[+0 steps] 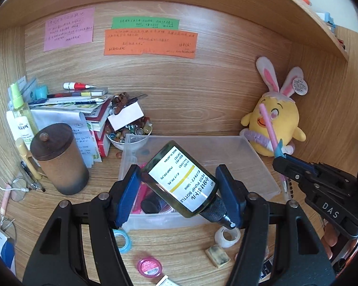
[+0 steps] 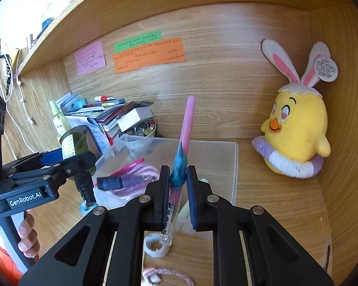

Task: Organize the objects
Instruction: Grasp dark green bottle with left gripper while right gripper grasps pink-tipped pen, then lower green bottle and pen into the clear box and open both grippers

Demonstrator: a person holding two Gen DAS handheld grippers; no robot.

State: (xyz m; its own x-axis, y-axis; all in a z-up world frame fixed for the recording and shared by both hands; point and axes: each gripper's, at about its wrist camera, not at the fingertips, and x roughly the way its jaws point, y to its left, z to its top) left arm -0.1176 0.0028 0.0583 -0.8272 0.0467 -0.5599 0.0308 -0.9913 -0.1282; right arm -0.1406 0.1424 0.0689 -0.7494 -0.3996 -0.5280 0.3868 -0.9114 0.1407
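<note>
My left gripper (image 1: 179,186) is shut on a dark green pump bottle (image 1: 183,178) with a white label, held tilted over the near end of a clear plastic bin (image 1: 255,157). The bin holds pink items and a dark spool (image 2: 112,182). My right gripper (image 2: 177,188) is shut on a pink pen (image 2: 187,121) with a blue dolphin grip, held upright at the bin's near edge. The left gripper also shows in the right wrist view (image 2: 66,159), and the right one in the left wrist view (image 1: 284,159).
A brown lidded mug (image 1: 59,157), a stack of books (image 1: 78,104), a bowl of beads (image 1: 131,133) and spray bottles (image 1: 21,116) stand at the left. A yellow plush chick (image 2: 296,128) sits at the right. Tape rolls (image 1: 226,237), a pink lid (image 1: 149,267) and an eraser (image 1: 217,255) lie near me.
</note>
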